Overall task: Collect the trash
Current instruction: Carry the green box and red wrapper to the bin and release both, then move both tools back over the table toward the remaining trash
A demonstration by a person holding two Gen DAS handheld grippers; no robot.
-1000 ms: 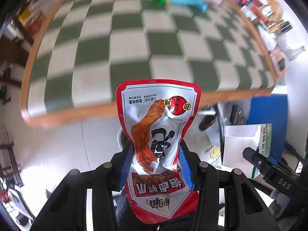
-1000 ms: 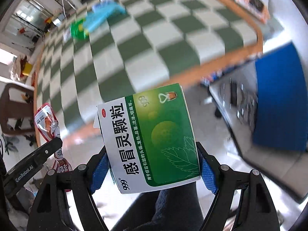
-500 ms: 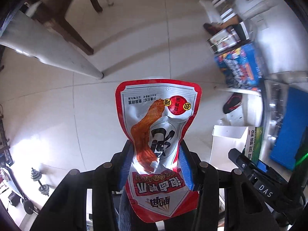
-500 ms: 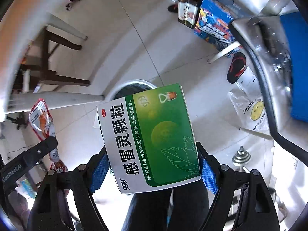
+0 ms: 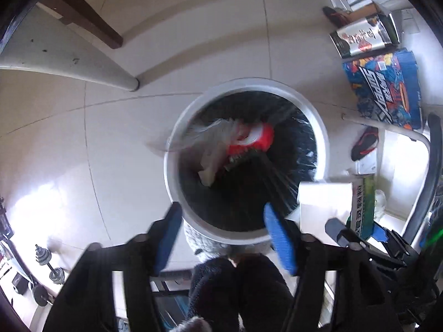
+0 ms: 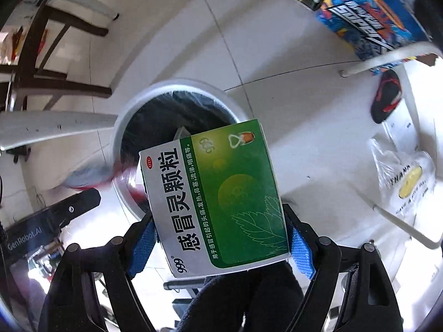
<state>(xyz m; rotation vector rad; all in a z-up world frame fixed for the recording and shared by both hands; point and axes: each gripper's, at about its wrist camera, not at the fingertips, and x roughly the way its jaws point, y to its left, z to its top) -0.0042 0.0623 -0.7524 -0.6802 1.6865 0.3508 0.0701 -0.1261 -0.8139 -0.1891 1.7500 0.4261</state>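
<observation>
place: home | cues: tiled floor (image 5: 221, 41); dumbbells (image 5: 47, 265); slipper (image 5: 364, 144); lined trash bin (image 5: 321, 127)

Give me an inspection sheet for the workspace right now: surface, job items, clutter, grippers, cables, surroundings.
Surface: pale tiled floor.
Job's things: red snack wrapper, blurred, over the black-lined trash bin; green medicine box above the bin.
Clutter: blue carton, dark box, slipper, plastic bag, dumbbells.
Grippers: left gripper open, empty; right gripper shut on the box.
Cables: nothing seen.
Surroundings: table legs.
</observation>
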